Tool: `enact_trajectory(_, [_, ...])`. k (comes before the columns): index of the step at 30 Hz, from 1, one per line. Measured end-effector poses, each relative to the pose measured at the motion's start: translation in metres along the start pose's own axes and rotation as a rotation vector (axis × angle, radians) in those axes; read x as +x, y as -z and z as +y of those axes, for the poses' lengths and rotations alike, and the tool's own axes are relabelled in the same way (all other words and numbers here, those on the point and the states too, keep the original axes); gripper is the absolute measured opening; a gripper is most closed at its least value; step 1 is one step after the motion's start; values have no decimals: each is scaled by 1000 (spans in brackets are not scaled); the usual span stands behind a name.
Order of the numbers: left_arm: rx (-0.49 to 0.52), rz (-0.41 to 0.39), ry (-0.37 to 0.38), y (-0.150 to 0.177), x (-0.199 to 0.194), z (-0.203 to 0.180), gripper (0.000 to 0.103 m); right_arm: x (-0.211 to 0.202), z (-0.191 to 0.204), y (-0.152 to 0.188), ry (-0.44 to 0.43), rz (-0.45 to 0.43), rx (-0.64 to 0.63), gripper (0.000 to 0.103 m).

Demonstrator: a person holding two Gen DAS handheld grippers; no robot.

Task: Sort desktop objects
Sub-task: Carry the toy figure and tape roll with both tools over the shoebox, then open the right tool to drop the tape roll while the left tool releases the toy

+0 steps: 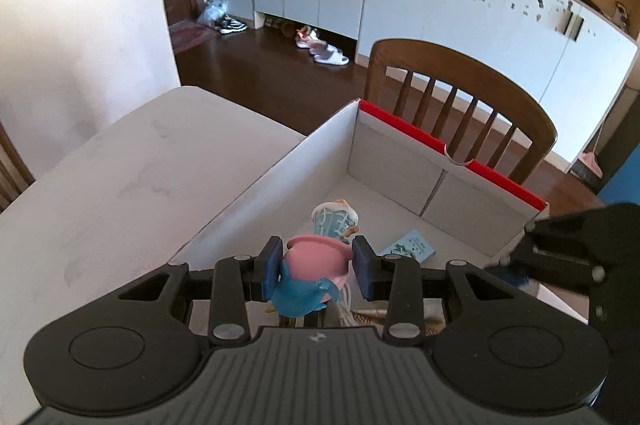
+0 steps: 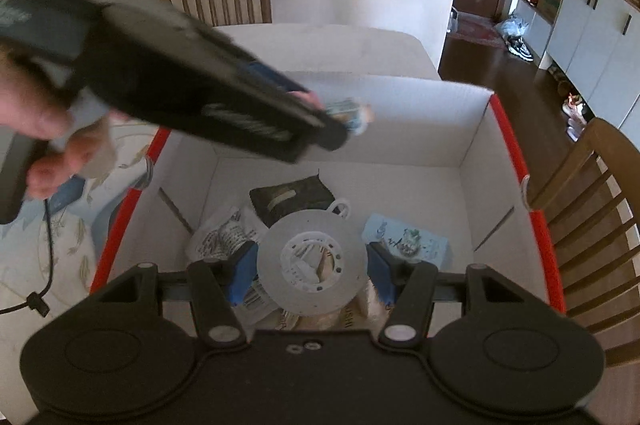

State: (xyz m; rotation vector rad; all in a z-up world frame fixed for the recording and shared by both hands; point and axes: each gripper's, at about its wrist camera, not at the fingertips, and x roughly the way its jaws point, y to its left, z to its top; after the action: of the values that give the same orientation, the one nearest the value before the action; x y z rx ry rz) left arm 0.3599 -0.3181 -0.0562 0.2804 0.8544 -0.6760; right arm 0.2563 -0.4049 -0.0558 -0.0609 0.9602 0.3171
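A white cardboard box with a red rim (image 1: 400, 123) (image 2: 540, 225) stands on the white table (image 1: 132, 185). My left gripper (image 1: 317, 267) (image 2: 330, 119) hangs over the box, shut on a pink and blue figurine (image 1: 320, 257) (image 2: 352, 113) whose pale blue end points away from me. My right gripper (image 2: 312, 261) is over the box's near side. It is shut on a flat white round disc (image 2: 280, 245) with a small loop on its edge. The right gripper's dark body (image 1: 560, 249) shows at the right edge of the left wrist view.
Inside the box lie a light blue card (image 2: 406, 241) (image 1: 412, 245), a black pouch (image 2: 292, 197) and a clear plastic bag (image 2: 224, 233). Wooden chairs (image 1: 460, 93) (image 2: 592, 209) stand behind and beside the box. A patterned cloth (image 2: 76, 245) and a black cable (image 2: 50, 253) lie left of it.
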Motion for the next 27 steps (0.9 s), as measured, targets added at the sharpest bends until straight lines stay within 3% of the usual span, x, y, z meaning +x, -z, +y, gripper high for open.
enact_trajectory(9, [37,40,15,-14,38,-8,36,15,6,1,-29,34,-18,58])
enact_trajectory(19, [50,117,-3,-11,77,-8,36,35,5,5,9,107,-41,59])
enact_trajectory(27, [65,180,-6,-8,96,-13,36,37,5,6,-38,136,-76,59])
